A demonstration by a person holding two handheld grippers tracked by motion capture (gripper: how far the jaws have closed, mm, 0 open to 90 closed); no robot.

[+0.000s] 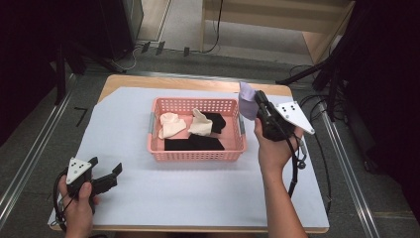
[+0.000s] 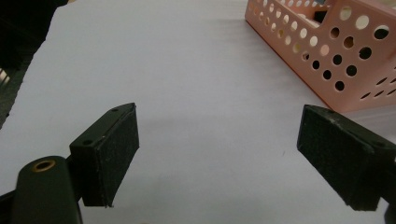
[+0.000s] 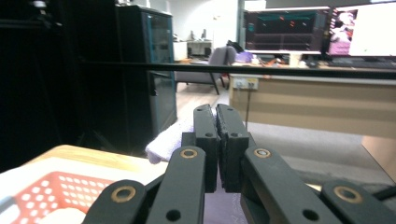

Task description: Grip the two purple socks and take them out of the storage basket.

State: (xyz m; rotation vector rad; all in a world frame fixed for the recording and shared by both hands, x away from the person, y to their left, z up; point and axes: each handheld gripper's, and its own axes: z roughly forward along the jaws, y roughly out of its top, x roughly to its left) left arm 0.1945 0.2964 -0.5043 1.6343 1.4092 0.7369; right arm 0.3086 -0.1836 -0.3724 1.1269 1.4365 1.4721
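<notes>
Because its 2 black jaws are clenched together on a pale lilac piece of soft cloth (image 1: 246, 101), the right tongs (image 1: 259, 105) carry that cloth raised off the surface, just beyond the right end of the pink perforated plastic basket (image 1: 198, 154). In the right gripper view the pads press flat against each other with only a sliver between them, and the lilac cloth (image 3: 170, 140) bulges out to one side, so the grip looks to be on a thin fold rather than on the bulk of it. The hand tilts the tongs up and away from the basket, which keeps the hanging part clear of the rim.

The left tongs (image 1: 106, 174) are released, jaws spread wide with nothing between them, resting low over the white sheet (image 1: 198, 198) near the basket's front left corner. That looks like a waiting pose: near enough to help, out of the way of the carrying hand.

Inside the basket lie 2 cream fabric pieces (image 1: 171, 125) on top of black cloth (image 1: 195, 144), bunched toward its middle. The basket sits centred on the white sheet, within reach of both hands. Whether the lilac cloth is bound for the basket or leaving it cannot be told.
</notes>
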